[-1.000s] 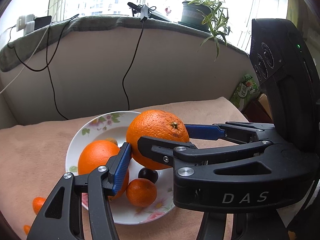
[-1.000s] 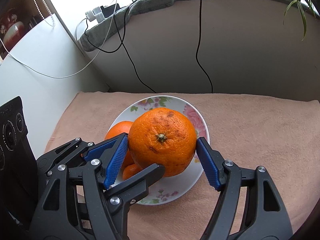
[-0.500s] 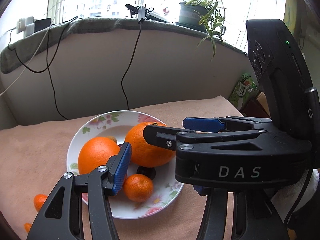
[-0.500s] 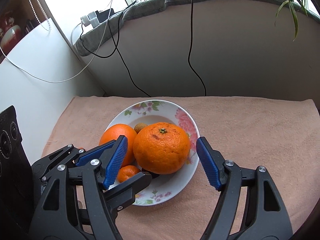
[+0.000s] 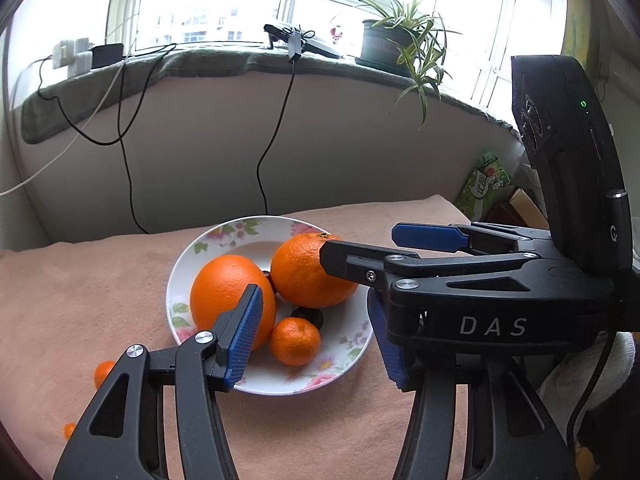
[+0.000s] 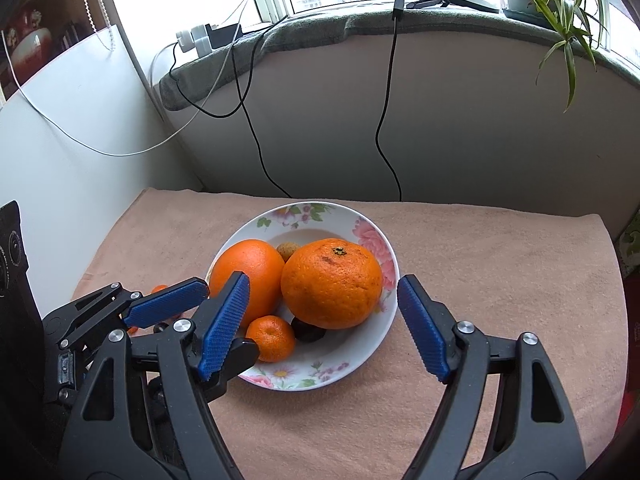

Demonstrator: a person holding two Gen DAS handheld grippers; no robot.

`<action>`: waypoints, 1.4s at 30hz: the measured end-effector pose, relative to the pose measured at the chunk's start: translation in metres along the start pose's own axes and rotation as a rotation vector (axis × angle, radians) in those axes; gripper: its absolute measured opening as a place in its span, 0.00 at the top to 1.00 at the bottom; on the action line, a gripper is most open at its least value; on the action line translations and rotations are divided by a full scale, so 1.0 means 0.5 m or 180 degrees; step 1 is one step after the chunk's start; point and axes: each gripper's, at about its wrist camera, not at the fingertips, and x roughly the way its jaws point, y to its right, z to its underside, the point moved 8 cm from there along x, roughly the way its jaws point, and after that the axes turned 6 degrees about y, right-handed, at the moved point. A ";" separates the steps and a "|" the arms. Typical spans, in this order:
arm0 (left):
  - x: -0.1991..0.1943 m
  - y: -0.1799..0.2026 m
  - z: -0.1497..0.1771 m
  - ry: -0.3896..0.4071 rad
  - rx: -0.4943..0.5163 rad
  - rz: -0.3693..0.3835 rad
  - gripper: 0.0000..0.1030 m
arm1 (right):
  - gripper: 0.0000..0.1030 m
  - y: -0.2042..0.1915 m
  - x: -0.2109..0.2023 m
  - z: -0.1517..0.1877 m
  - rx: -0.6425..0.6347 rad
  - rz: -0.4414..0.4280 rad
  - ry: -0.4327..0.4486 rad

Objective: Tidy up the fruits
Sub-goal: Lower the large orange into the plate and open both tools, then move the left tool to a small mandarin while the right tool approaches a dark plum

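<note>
Orange fruit, the big orange (image 6: 331,283), sits in the floral plate (image 6: 376,236) mid-desk; my right jaws (image 6: 324,328) have just been opening, wide and empty, my left jaws (image 5: 316,336) half-spread, empty too.

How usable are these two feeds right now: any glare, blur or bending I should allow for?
Left wrist view: bright window is blown out; fisheye bows the grey-covered sill; floral white plate and fruit stay sharp. Right wrist view: same window glare at the top, dark rounded corners, big rough-skinned orange crisp with soft shadow beneath.
</note>
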 end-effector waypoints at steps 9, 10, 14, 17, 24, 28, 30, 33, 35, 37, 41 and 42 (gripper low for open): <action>-0.068 -0.044 0.024 0.0093 -0.0053 -0.0111 0.47 | 0.23 -0.034 -0.044 0.012 -0.0044 0.0143 0.0225; -0.076 -0.050 0.028 0.0105 -0.0072 -0.0123 0.47 | 0.23 -0.038 -0.047 0.015 -0.0048 0.0152 0.0246; -0.106 -0.081 0.041 0.0158 -0.0131 -0.0206 0.40 | 0.23 -0.064 -0.057 0.033 -0.0171 0.0187 0.0292; -0.130 -0.114 0.055 0.0193 -0.0198 -0.0297 0.38 | 0.23 -0.091 -0.059 0.047 -0.0344 0.0184 0.0301; -0.178 -0.198 0.111 0.0139 -0.0363 -0.0574 0.37 | 0.23 -0.145 -0.059 0.093 -0.0581 0.0115 0.0200; -0.202 -0.237 0.144 0.0108 -0.0466 -0.0733 0.32 | 0.23 -0.175 -0.060 0.118 -0.0499 -0.0191 0.0163; -0.213 -0.251 0.161 0.0093 -0.0533 -0.0781 0.32 | 0.23 -0.193 -0.059 0.131 -0.0466 -0.0348 0.0135; -0.222 -0.269 0.187 0.0056 -0.0630 -0.0802 0.32 | 0.23 -0.219 -0.049 0.149 -0.0516 -0.0443 0.0082; -0.226 -0.280 0.201 0.0038 -0.0694 -0.0810 0.32 | 0.23 -0.235 -0.041 0.161 -0.0548 -0.0503 0.0030; -0.230 -0.292 0.210 0.0029 -0.0756 -0.0814 0.32 | 0.23 -0.248 -0.030 0.170 -0.0556 -0.0552 -0.0027; -0.230 -0.316 0.222 0.0003 -0.0843 -0.0805 0.35 | 0.34 -0.271 -0.010 0.178 -0.0561 -0.0640 -0.0123; -0.228 -0.322 0.226 -0.0005 -0.0885 -0.0787 0.37 | 0.36 -0.277 -0.005 0.180 -0.0554 -0.0671 -0.0157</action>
